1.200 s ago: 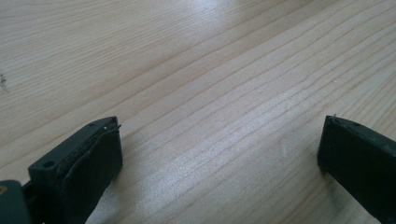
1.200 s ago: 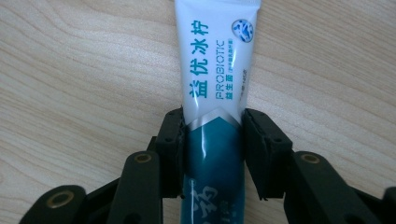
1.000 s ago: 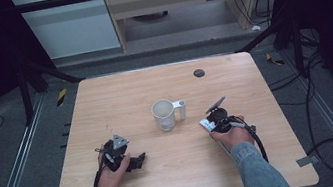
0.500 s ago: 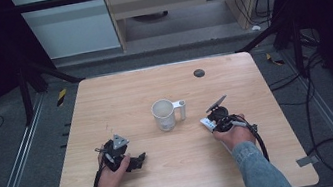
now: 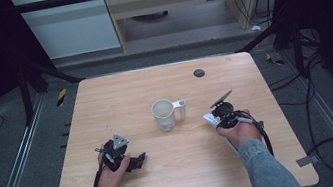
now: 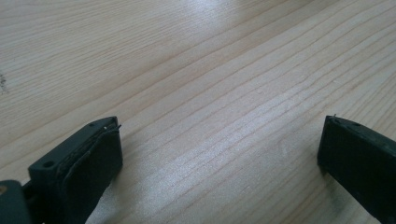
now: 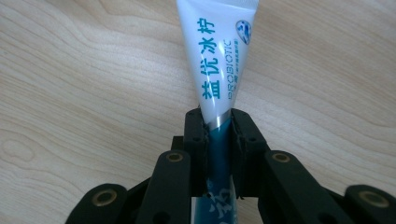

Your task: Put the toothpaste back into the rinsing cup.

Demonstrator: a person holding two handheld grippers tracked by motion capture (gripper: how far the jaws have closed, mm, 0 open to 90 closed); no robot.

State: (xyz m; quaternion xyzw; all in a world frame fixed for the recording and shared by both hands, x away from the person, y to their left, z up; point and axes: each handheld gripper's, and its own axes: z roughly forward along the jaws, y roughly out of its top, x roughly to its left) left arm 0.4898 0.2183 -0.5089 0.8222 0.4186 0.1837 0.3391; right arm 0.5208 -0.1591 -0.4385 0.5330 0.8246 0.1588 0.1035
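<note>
The wooden table carries a white mug near its centre, handle pointing toward 3 o'clock, and a small dark round mark toward 1 o'clock from the mug. Neither has shifted since a second ago. At about 4 o'clock from the mug, well apart from it, the right hand holds the right tongs; they have just been closing and now pinch the flat crimped end of a white toothpaste tube with blue lettering. In the right gripper view the tube runs away from the tongs toward 12 o'clock over the tabletop, and both pads press on it. In the high view the tube's white end shows just at the tongs' tip, in much the same spot as in the earlier pictures. At about 7 o'clock from the mug the left hand rests on the table where it was before, with the left tongs spread wide and only bare wood between them.
</note>
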